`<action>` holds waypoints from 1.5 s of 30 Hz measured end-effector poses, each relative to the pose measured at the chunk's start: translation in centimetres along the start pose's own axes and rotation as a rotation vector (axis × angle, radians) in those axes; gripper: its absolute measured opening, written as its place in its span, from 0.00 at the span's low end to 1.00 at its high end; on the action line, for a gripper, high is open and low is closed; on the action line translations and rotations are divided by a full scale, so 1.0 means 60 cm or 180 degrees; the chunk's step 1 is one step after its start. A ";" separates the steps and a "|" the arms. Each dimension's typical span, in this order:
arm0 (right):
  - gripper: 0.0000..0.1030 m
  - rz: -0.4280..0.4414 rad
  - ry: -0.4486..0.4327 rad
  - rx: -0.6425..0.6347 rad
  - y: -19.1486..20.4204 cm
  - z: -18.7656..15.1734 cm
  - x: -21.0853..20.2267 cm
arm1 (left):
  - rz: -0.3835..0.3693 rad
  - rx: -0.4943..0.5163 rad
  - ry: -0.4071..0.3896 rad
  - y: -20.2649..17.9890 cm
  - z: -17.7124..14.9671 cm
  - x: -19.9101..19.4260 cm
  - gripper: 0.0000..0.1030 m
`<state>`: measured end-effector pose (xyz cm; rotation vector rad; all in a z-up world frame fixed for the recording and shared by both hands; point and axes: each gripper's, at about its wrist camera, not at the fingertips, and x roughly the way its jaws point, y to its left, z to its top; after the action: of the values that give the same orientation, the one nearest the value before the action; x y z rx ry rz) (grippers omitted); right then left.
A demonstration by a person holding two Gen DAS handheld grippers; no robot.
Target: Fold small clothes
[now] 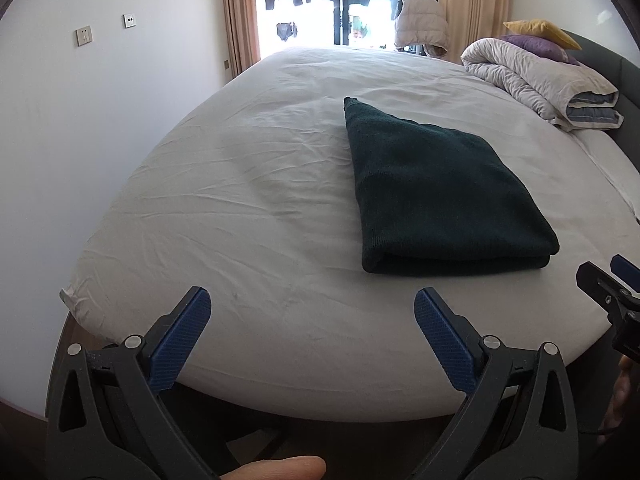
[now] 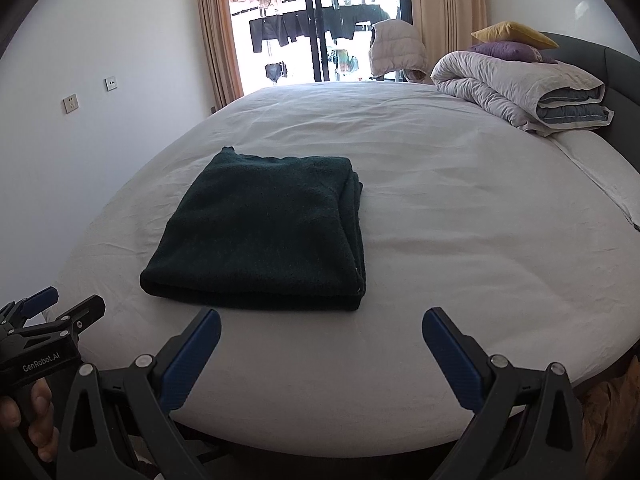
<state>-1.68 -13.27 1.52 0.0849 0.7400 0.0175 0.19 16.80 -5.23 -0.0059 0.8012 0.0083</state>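
1. Fingers of left gripper (image 1: 312,300) and right gripper (image 2: 321,320) are spread wide, holding nothing.
2. Folded dark sweater (image 2: 264,236) lies flat on the bed (image 2: 460,248), just beyond both grippers, untouched.
3. Rolled duvet (image 2: 516,84) sits far right.

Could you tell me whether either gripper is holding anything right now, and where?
Nothing is held: the left gripper and right gripper are both open, short of the folded dark green garment.

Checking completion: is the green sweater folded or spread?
Folded: the sweater lies as a compact rectangle on the bed, stacked layers showing along its edges.
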 end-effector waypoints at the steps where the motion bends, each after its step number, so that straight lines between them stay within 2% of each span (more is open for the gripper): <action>1: 1.00 0.0003 0.0004 0.0001 -0.001 0.000 -0.001 | -0.0003 0.0000 0.0000 0.000 0.000 0.000 1.00; 45: 1.00 0.0021 0.0021 0.0004 0.001 -0.006 0.000 | -0.0005 0.0009 0.0035 0.001 -0.009 0.000 1.00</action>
<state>-1.92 -13.17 1.27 0.0884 0.7464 0.0238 -0.19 16.87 -5.60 -0.0040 0.8121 0.0057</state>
